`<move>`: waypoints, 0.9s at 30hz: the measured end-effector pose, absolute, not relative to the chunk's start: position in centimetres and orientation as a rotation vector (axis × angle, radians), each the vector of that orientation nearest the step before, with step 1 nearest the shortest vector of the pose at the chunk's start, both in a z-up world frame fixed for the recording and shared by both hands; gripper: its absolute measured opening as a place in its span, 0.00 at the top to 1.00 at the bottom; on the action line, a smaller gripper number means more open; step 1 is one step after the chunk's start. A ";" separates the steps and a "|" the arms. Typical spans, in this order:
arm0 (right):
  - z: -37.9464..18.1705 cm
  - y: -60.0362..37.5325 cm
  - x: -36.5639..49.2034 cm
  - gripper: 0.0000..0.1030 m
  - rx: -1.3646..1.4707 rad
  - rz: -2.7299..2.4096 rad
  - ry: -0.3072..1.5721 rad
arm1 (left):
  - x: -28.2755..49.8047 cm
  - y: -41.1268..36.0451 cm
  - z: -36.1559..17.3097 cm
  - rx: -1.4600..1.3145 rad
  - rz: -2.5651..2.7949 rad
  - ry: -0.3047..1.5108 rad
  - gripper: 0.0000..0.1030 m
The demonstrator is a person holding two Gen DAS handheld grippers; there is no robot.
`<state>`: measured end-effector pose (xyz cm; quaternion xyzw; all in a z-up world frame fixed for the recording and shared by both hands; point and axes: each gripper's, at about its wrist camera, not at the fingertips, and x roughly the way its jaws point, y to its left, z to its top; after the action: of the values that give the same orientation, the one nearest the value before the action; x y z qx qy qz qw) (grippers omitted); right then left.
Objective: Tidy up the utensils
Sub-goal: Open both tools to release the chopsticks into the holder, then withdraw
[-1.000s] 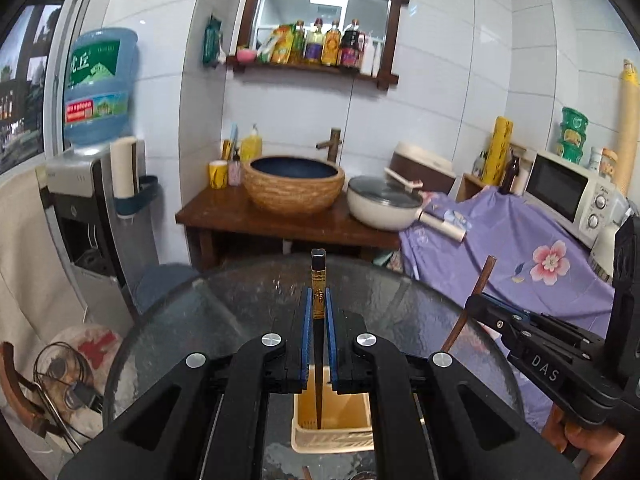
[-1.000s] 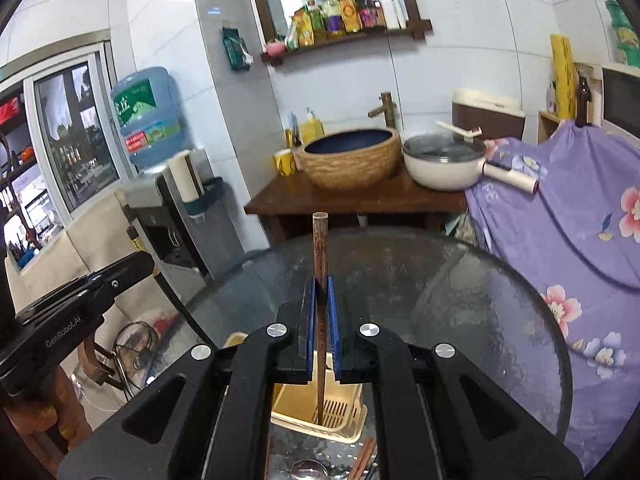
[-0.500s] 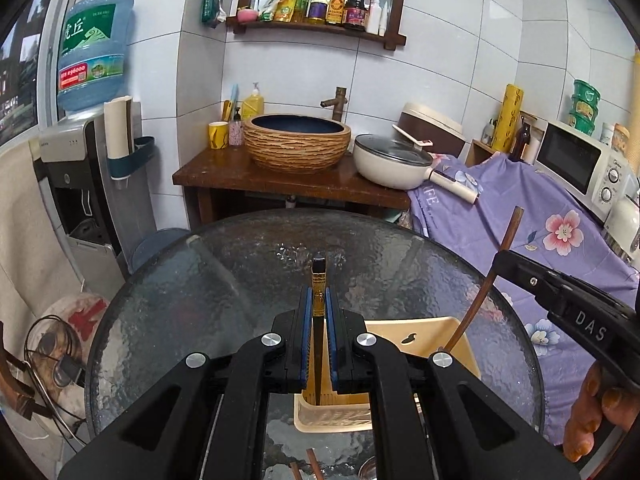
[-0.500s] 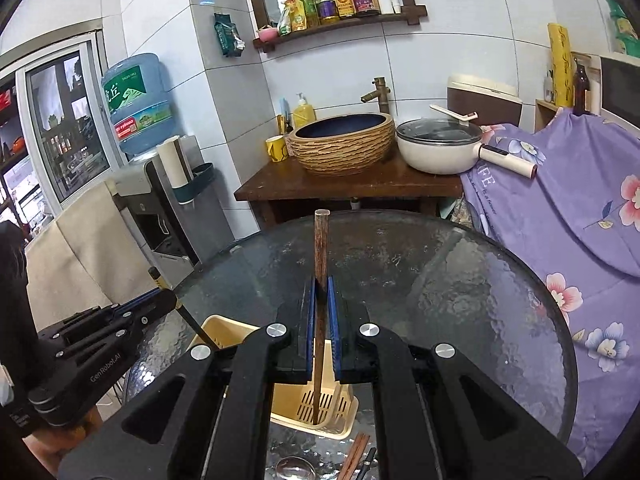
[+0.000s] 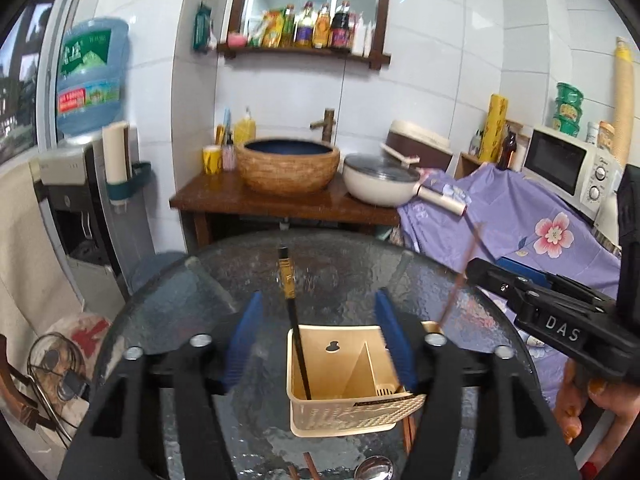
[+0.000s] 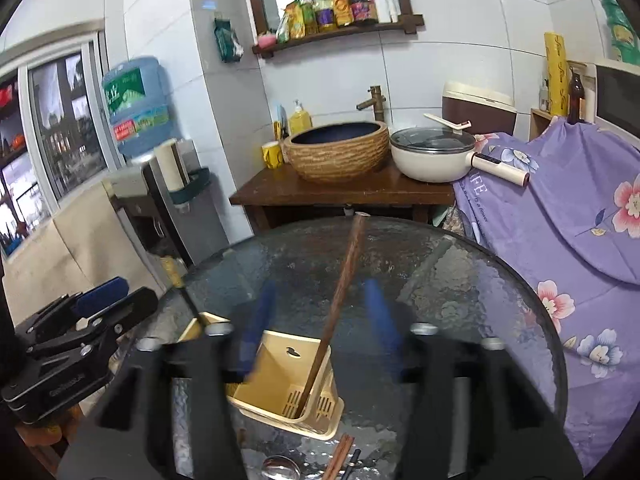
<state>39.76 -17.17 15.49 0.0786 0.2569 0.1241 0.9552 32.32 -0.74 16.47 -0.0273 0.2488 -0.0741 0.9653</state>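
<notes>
A beige slotted utensil basket (image 5: 344, 416) stands on the round glass table (image 5: 192, 304). My left gripper (image 5: 319, 344) is open, its jaws opening. A black chopstick with a gold band (image 5: 293, 320) stands free between the pads, in the basket's left compartment. My right gripper (image 6: 320, 328) is open and blurred, its jaws also opening. A brown wooden chopstick (image 6: 340, 300) leans between them, its tip inside the basket (image 6: 276, 356), touching neither pad. Each gripper shows at the edge of the other's view: the right gripper (image 5: 540, 308) and the left gripper (image 6: 80, 332).
Loose brown chopsticks (image 6: 338, 456) and a metal spoon (image 5: 374, 474) lie on the glass just in front of the basket. Behind the table stand a wooden stand with a woven basin (image 5: 288, 168) and a white pot (image 5: 380, 184). A purple flowered cloth (image 6: 560, 216) hangs to the right.
Both grippers were shut on their chopsticks and have let go. The black and brown chopsticks now stand loose in the basket. The left gripper has sunk slightly.
</notes>
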 end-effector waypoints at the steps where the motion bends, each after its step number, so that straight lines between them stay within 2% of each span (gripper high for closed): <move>1: 15.6 -17.4 39.5 0.45 0.164 0.250 0.514 | 31.5 -0.7 16.7 -0.046 -0.159 0.484 0.35; 6: 15.7 -18.5 37.0 0.44 0.166 0.247 0.477 | 28.1 -0.3 16.9 -0.024 -0.160 0.410 0.11; 8: 15.5 -18.9 35.9 0.35 0.168 0.240 0.465 | 26.5 0.0 16.5 -0.007 -0.157 0.390 0.06; 16: 11.5 -20.0 30.7 0.34 0.143 0.222 0.508 | 22.1 1.5 12.0 0.003 -0.153 0.426 0.07; 27: 2.6 -19.7 28.1 0.34 0.098 0.226 0.713 | 20.6 2.0 5.3 -0.010 -0.156 0.558 0.07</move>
<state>28.07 -19.71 2.58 0.0476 0.3482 0.1101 0.9297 20.59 1.98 5.26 -0.0048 0.2751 -0.0769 0.9583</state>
